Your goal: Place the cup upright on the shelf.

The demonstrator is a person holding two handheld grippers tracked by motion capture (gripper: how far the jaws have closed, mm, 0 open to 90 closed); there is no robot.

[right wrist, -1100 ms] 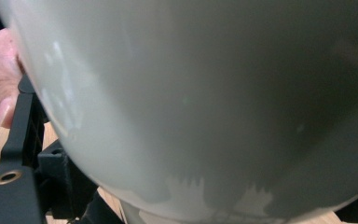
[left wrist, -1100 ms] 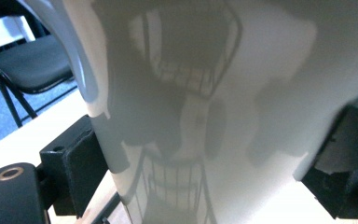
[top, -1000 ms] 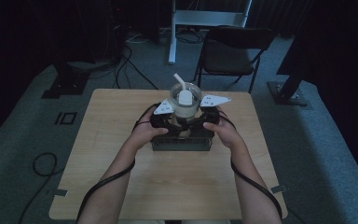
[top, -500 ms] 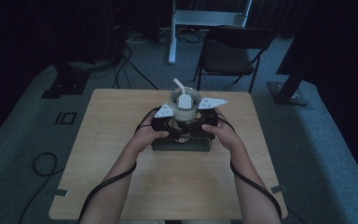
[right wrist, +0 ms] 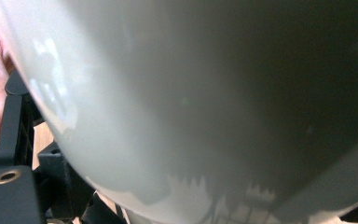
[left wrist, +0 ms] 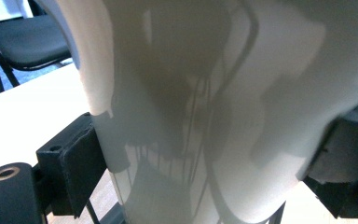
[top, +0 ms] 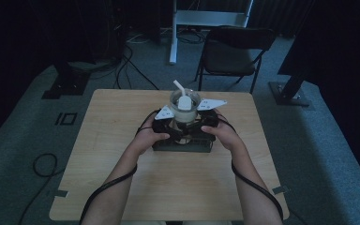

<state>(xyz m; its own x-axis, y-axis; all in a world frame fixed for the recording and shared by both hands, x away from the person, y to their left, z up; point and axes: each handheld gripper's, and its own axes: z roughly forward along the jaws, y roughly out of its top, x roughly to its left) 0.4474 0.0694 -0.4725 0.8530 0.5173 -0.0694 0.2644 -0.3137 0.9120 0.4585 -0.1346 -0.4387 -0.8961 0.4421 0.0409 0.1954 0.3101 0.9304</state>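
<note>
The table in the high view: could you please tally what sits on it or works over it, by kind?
Grippers: 2 (left gripper, right gripper)
White cup-like vessel: 1
Dark rack: 1
Total: 4

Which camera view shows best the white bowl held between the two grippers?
The high view: the white bowl appears whole above the black rack. Both gripper views show just a glossy part of its wall, too close.

bowl: on rack, table centre
grippers: left gripper at bowl's 8 o'clock, right gripper at 4 o'clock
chair: 1 o'clock, behind table
</note>
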